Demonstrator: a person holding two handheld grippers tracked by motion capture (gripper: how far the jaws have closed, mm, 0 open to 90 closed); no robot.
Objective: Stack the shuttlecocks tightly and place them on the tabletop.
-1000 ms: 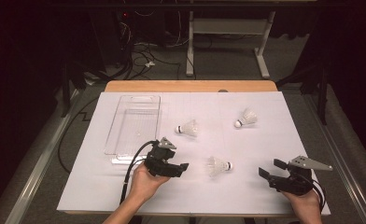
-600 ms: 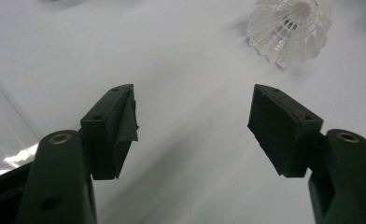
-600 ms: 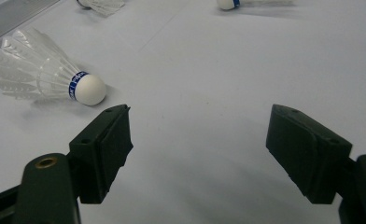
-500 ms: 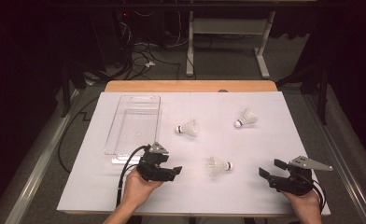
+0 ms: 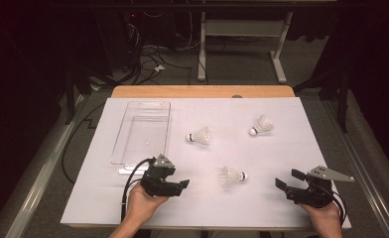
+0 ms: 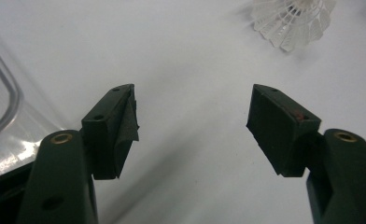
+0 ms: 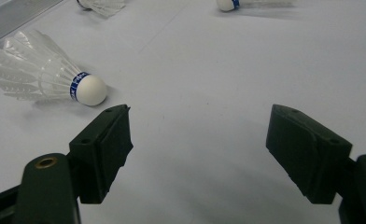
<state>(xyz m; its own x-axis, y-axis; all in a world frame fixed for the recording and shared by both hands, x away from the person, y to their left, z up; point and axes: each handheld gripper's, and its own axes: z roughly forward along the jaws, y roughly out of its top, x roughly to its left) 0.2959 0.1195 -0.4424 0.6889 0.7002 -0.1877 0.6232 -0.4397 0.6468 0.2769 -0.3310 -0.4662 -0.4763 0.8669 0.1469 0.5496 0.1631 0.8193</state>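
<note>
Left gripper (image 5: 181, 185) sits near the tabletop's front edge with jaws wide apart and nothing in them; right gripper (image 5: 288, 179) likewise. We're probably lining up on the nearest shuttlecock (image 5: 232, 176) between them, bound for the clear tray (image 5: 142, 131) near the left edge.

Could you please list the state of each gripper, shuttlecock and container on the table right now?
Left gripper: open, nothing between the jaws.
Right gripper: open, holding nothing.
Near shuttlecock: lying on its side, untouched.
Middle shuttlecock: lying on its side beside the tray.
Far shuttlecock: lying on its side.
Clear tray: upright; appears empty.
</note>
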